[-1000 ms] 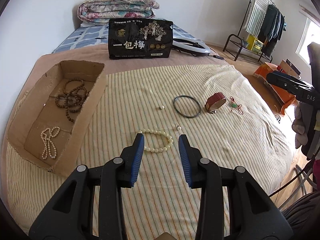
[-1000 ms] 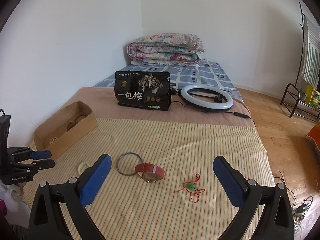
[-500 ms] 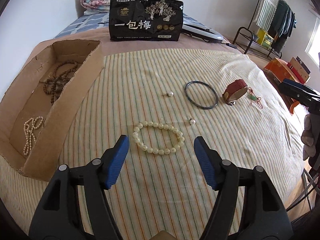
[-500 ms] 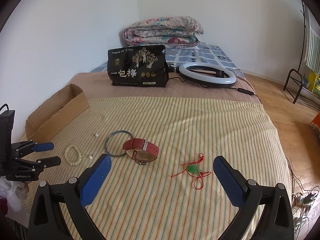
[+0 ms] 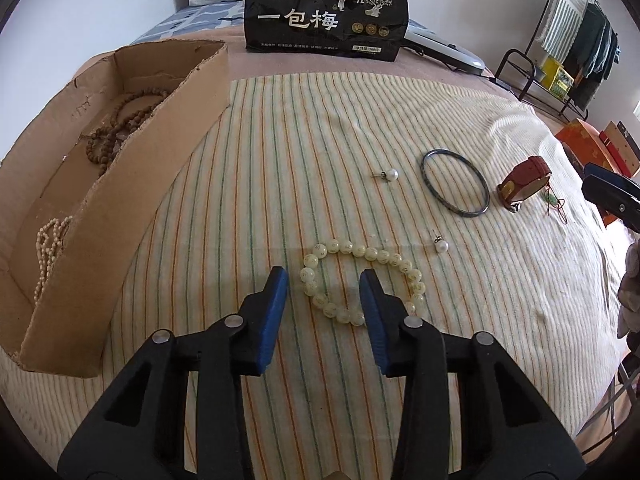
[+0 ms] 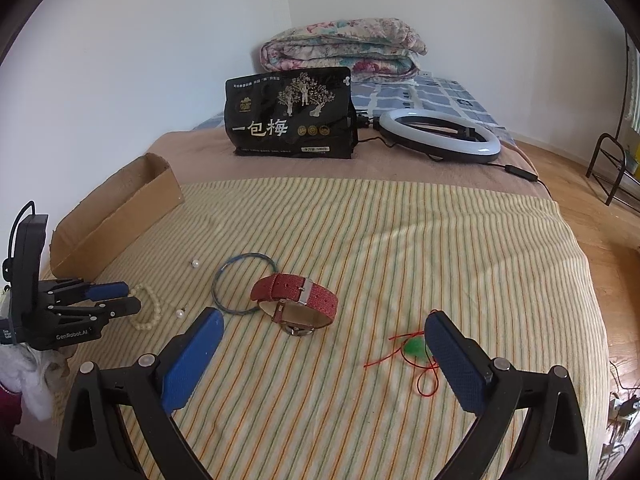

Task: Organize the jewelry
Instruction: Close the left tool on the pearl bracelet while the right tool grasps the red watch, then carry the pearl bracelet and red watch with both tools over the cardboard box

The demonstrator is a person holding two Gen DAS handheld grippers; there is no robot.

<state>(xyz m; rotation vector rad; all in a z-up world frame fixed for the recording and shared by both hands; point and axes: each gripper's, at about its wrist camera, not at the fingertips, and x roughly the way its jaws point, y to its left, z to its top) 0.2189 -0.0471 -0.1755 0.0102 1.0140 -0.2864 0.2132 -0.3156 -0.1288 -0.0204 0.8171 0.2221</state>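
A pale bead bracelet [image 5: 384,257] lies on the striped bedspread [image 5: 320,120]. My left gripper [image 5: 323,280] hangs low over it, jaws closing, with the bracelet's left part between the blue pads and not pressed. Two pearl earrings [image 5: 393,174] [image 5: 441,245], a dark bangle [image 5: 468,213] and a red-strap watch [image 5: 522,180] lie farther right. My right gripper [image 6: 324,320] stands wide open just short of the watch [image 6: 304,294], and a green pendant on red cord [image 6: 414,347] lies by its right finger. In the right wrist view the left gripper [image 6: 128,297] is at the bracelet [image 6: 148,308].
A cardboard box [image 5: 132,184] at the left holds brown beads [image 5: 120,120] and a pearl necklace [image 5: 48,240]. A black snack bag [image 5: 326,12], a ring light [image 6: 440,136] and a folded quilt [image 6: 344,48] sit at the back. The bed drops off at the right.
Both grippers have sunk closer to the bedspread. The left jaws widened, then narrowed around the bracelet's left part. The right jaws have stayed wide.
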